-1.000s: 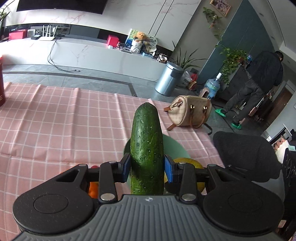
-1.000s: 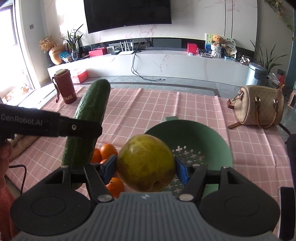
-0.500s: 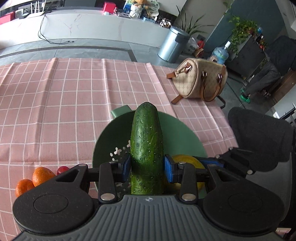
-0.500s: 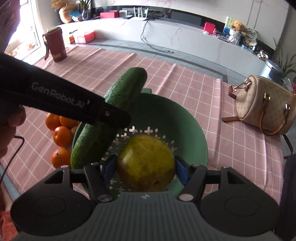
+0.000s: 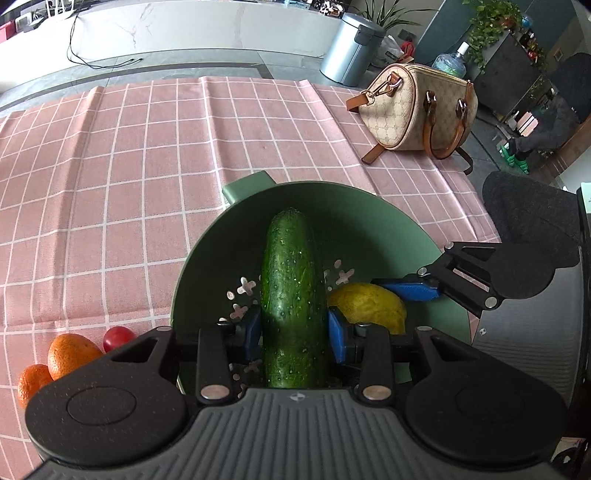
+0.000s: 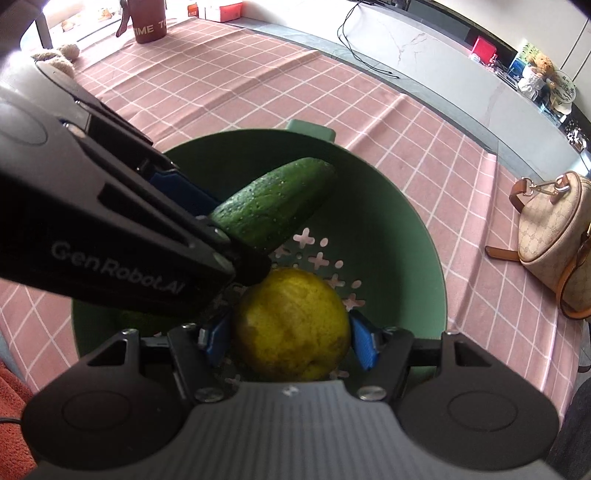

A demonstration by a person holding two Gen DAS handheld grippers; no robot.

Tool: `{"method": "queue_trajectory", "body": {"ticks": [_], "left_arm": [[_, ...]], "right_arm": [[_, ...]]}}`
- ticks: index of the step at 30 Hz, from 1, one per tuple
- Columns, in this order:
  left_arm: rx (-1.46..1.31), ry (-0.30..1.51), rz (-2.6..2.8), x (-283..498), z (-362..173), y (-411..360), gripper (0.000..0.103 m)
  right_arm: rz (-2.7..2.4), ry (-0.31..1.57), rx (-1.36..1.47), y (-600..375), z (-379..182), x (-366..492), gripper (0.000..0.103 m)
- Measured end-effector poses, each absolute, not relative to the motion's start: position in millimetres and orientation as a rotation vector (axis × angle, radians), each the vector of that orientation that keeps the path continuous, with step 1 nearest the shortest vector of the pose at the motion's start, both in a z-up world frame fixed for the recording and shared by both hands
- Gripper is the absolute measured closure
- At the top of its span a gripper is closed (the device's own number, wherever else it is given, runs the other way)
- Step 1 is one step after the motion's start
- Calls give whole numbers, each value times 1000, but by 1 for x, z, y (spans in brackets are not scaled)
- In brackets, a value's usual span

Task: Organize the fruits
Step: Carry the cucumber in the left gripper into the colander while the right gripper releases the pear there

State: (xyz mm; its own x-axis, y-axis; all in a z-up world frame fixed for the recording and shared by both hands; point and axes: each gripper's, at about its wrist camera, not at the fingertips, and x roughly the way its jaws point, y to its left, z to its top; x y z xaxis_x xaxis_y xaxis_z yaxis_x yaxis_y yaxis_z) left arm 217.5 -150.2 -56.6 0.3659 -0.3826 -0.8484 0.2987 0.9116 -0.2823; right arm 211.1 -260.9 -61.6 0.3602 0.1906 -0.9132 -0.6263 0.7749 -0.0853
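A beige monogram handbag with tan handles sits on the pink checked tablecloth at upper right. Beyond it, at the top, stands a grey pedal bin. A maroon tumbler stands at the right wrist view's upper left.

The long dark-green bumpy cucumber loses its near end behind the gripper body; the round yellow-green fruit hides its underside (contact with the perforated green plastic colander unclear).

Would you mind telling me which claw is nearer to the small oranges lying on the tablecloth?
Left. The left claw, shut on the cucumber, is over the near-left part of the green bowl, beside the oranges. The right claw, gripping the yellow fruit, sits further right.
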Motion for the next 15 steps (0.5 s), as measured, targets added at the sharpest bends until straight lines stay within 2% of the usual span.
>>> {"method": "queue_trajectory", "body": {"ticks": [11, 12, 15], "left_arm": [[-23, 1085, -454, 218, -57, -155, 60], [-31, 1084, -457, 218, -56, -154, 57], [-48, 1078, -457, 218, -50, -149, 51]], "right_arm": [[543, 1087, -516, -256, -68, 211, 41], [538, 1091, -514, -255, -68, 211, 41], [516, 1060, -546, -254, -64, 206, 30]]}}
